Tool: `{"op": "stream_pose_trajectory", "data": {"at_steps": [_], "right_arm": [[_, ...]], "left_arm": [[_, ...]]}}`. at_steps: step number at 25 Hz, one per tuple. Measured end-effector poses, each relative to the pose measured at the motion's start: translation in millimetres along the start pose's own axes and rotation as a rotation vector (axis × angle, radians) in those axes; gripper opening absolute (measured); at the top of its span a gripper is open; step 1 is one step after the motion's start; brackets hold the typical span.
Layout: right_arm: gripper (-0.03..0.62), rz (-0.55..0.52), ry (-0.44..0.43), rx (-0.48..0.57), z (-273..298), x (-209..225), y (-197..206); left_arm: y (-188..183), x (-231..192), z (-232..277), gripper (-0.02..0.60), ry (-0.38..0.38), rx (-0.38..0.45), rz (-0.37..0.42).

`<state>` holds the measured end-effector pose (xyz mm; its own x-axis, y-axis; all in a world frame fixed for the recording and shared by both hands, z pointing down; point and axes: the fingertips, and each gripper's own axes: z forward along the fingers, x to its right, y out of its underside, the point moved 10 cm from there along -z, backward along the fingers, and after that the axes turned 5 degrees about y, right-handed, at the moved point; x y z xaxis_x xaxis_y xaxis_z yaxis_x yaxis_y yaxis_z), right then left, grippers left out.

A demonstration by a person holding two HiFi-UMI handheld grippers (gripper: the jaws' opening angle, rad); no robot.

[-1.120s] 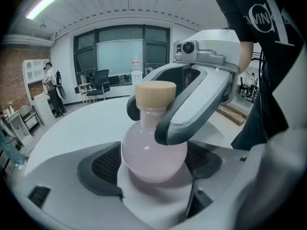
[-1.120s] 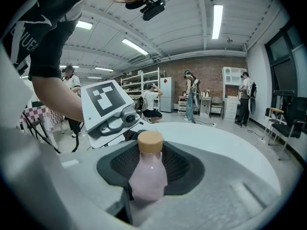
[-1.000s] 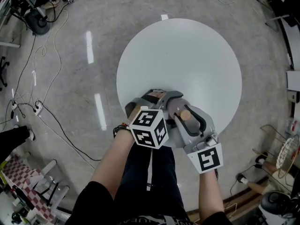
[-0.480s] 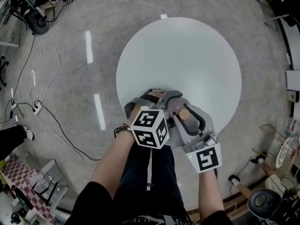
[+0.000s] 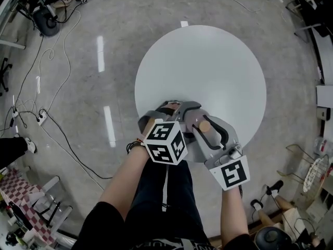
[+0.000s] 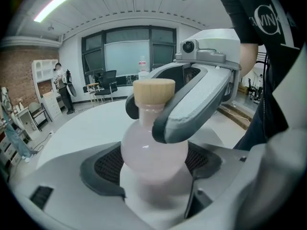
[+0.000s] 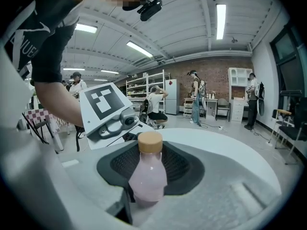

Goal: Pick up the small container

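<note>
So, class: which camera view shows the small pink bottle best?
The right gripper view: the bottle shows uncovered, cap to base. The left gripper view shows it close, but the right gripper covers its shoulder. The head view shows only its cap.

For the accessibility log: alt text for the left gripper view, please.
A small pale-pink bottle with a tan cap stands gripped between the left tongs, close to the camera. The right gripper reaches its grey tongs around the bottle's neck from the right, above a white table.
</note>
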<state>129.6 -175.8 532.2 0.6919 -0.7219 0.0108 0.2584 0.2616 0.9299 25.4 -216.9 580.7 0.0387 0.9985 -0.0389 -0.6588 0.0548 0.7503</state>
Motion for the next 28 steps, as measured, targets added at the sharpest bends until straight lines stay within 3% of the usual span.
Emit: {"op": "stream_pose_trajectory", "data": {"at_steps": [28], "right_arm": [[0.145, -0.032, -0.140, 0.118, -33, -5, -123]], "left_arm": [[-81, 9, -104, 0.373, -0.096, 0.052, -0.059]]}}
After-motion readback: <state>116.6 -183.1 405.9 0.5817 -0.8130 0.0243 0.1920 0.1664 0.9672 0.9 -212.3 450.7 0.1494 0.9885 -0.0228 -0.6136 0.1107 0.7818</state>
